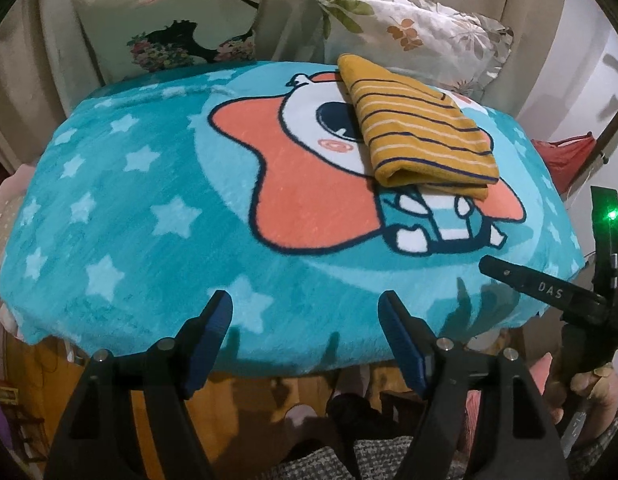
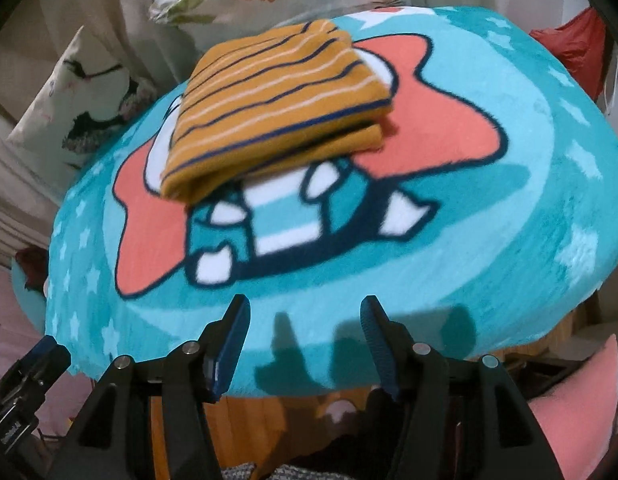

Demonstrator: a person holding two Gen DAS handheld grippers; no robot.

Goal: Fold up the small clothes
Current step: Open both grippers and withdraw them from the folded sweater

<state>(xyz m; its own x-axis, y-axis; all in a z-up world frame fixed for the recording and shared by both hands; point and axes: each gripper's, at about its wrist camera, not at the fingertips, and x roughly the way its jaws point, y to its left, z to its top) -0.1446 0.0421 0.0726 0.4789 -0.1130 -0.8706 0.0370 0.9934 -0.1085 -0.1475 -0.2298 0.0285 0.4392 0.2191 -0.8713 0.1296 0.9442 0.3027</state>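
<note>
the striped mustard garment (image 1: 421,128) lies folded into a compact rectangle on the teal star-print blanket (image 1: 121,216), over the upper part of the cartoon figure printed there and toward the far side, near the floral pillow (image 1: 413,28). several layers show at its near edge, stacked fairly evenly, with the bottom layer poking out a little past the ones above.

the left claw (image 1: 305,328) hangs over the near edge of the blanket, jaws standing wide with nothing between them. the right claw (image 2: 305,332) is likewise over the near edge, its jaws apart and empty; the right wrist view is somewhat smeared. both are well apart from the garment. from the left wrist view the right device's body and the hand (image 1: 589,388) gripping it show at the lower right.

judging by this, the folding of this piece looks finished, or nearly so, and the step in hand is the release and pull-away. no other loose small clothes are visible on the blanket, so i cannot tell whether another item waits. if more remains, the next move calls for either squaring up that protruding bottom layer with a light pinch at the near edge, or shifting the bundle aside to free space and fetching the next garment from outside these views.
</note>
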